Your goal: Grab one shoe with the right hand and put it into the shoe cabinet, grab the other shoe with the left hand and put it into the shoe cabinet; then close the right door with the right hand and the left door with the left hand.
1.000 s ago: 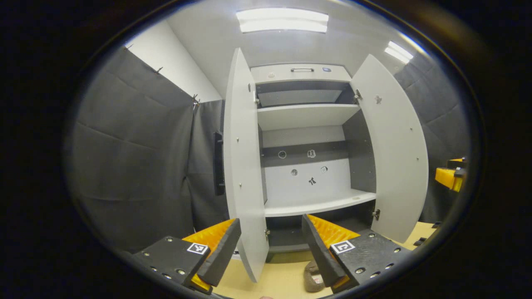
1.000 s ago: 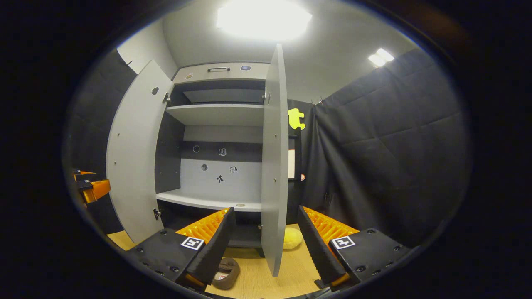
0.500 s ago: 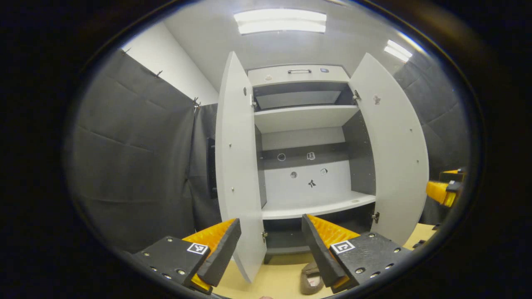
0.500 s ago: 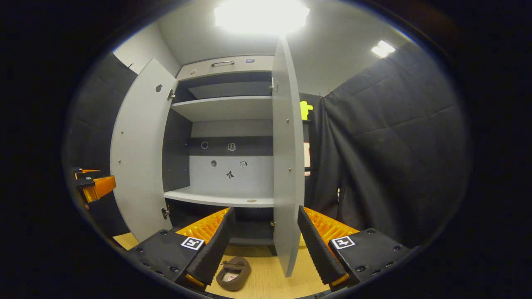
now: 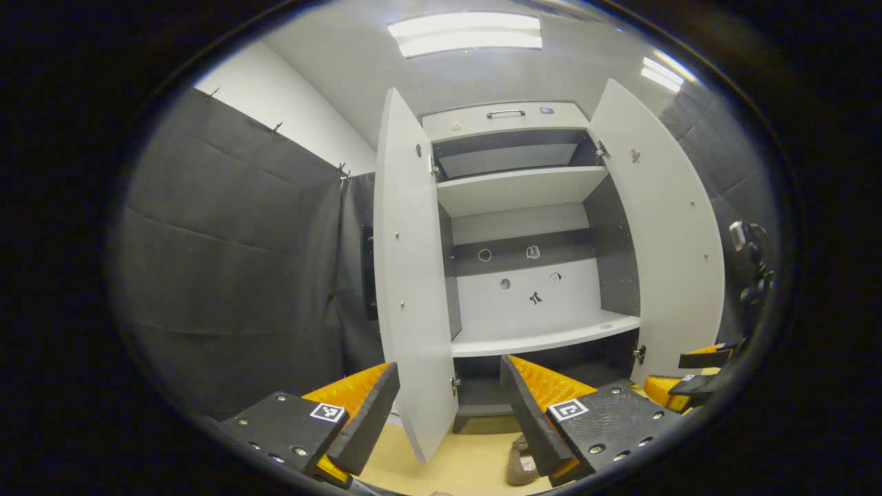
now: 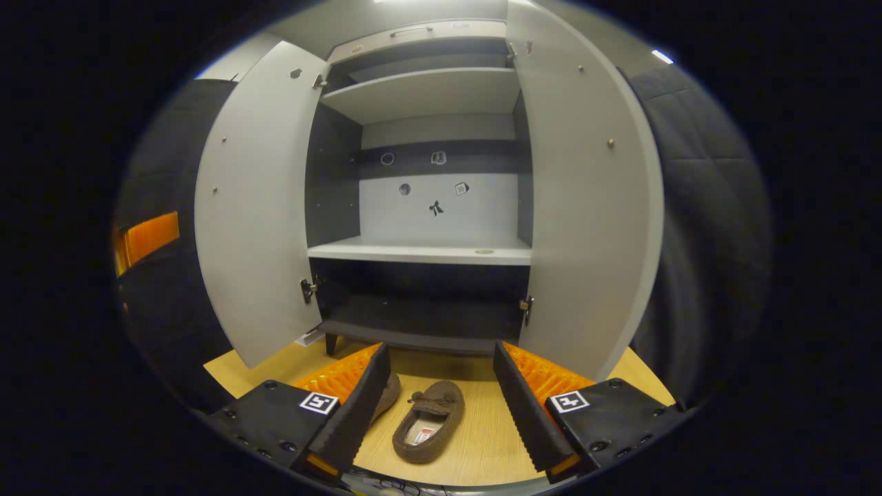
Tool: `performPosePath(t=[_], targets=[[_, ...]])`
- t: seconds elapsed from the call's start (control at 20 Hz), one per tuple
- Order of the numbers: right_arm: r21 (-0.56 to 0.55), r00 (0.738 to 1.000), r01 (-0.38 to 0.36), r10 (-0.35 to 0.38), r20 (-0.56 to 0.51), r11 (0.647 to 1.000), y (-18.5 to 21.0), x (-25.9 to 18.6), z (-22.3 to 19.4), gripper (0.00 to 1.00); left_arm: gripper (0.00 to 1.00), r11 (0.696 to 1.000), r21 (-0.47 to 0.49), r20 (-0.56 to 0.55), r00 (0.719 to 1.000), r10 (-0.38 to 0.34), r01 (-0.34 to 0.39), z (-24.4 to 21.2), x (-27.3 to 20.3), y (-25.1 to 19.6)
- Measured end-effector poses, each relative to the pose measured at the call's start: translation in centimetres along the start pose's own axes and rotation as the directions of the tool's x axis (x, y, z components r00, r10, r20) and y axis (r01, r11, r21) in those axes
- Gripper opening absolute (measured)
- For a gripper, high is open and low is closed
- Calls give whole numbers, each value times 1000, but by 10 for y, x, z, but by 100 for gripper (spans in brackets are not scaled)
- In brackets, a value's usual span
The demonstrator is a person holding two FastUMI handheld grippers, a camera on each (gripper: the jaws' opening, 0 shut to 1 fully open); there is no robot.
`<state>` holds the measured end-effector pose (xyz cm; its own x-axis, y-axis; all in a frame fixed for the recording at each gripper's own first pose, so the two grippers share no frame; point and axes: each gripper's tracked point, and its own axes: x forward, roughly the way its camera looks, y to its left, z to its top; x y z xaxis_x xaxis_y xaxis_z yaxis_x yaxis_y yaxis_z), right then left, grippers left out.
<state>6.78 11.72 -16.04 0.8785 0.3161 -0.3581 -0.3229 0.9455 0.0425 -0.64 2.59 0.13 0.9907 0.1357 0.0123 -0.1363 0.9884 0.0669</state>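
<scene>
Shoe [image 6: 427, 424] lies between right gripper's [image 6: 437, 406] parted jaws.

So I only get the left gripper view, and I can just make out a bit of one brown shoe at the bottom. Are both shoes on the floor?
Observer: Yes. In the right gripper view one shoe lies whole on the wooden floor, in front of the open cabinet, its opening facing up.
Operator: And the second one?
Observer: The second shoe lies beside the first, mostly hidden behind one finger of the right gripper.
Operator: Has that gripper got hold of anything?
Observer: No. The right gripper is open, and the first shoe shows in the gap between its fingers, ungripped.
</scene>
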Motion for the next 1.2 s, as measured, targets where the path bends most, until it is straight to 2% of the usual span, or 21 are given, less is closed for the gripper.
performPosePath(t=[0.05,0.2,0.3,0.35,0.5,0.55,0.6,0.65,0.7,0.75,0.85,0.95,1.0,1.05,1.1,1.15,1.2], targets=[[-9,1000,-11,11,-25,1000,6,11,-10,95,97,1000,1,-1,1000,6,-6,0,0,2],[-20,991,-52,49,-124,998,24,39,-42,96,97,1000,8,-11,1000,27,-27,-3,1,7],[-16,977,-80,75,-201,997,33,55,-71,93,97,999,13,-17,999,43,-43,-5,2,12],[-13,967,-85,79,-241,996,38,61,-85,96,97,999,14,-20,998,51,-51,-6,2,14],[19,930,-91,92,-355,996,50,82,-126,94,97,998,28,-37,997,65,-64,-11,3,21],[24,916,-89,92,-390,996,50,88,-139,91,97,997,40,-46,996,73,-71,-13,2,24],[26,902,-85,88,-423,996,51,95,-151,84,97,996,50,-54,995,79,-77,-16,1,28],[26,886,-81,84,-456,996,52,97,-161,84,97,995,57,-61,994,86,-83,-16,0,32],[20,871,-77,77,-485,997,52,103,-171,79,97,994,60,-67,994,92,-88,-18,-1,34],[19,855,-77,76,-513,997,54,105,-179,83,97,994,60,-72,992,99,-95,-20,-3,37],[10,828,-77,69,-557,997,57,111,-193,81,97,992,56,-79,990,115,-111,-22,-3,40],[6,802,-73,62,-594,997,58,115,-205,77,97,990,62,-85,988,130,-125,-23,-4,44],[10,789,-67,59,-612,998,58,115,-211,72,97,989,68,-86,987,136,-131,-24,-4,47],[7,779,-56,48,-625,998,57,115,-215,55,97,988,74,-86,986,142,-136,-24,-5,49],[4,774,-55,45,-631,998,57,118,-216,51,97,987,79,-86,985,147,-140,-24,-6,51],[-7,773,-55,38,-633,998,56,117,-216,52,97,986,81,-85,985,151,-144,-24,-6,52],[-37,782,-29,0,-624,999,49,127,-222,46,97,985,83,-85,984,155,-148,-24,-6,54]])
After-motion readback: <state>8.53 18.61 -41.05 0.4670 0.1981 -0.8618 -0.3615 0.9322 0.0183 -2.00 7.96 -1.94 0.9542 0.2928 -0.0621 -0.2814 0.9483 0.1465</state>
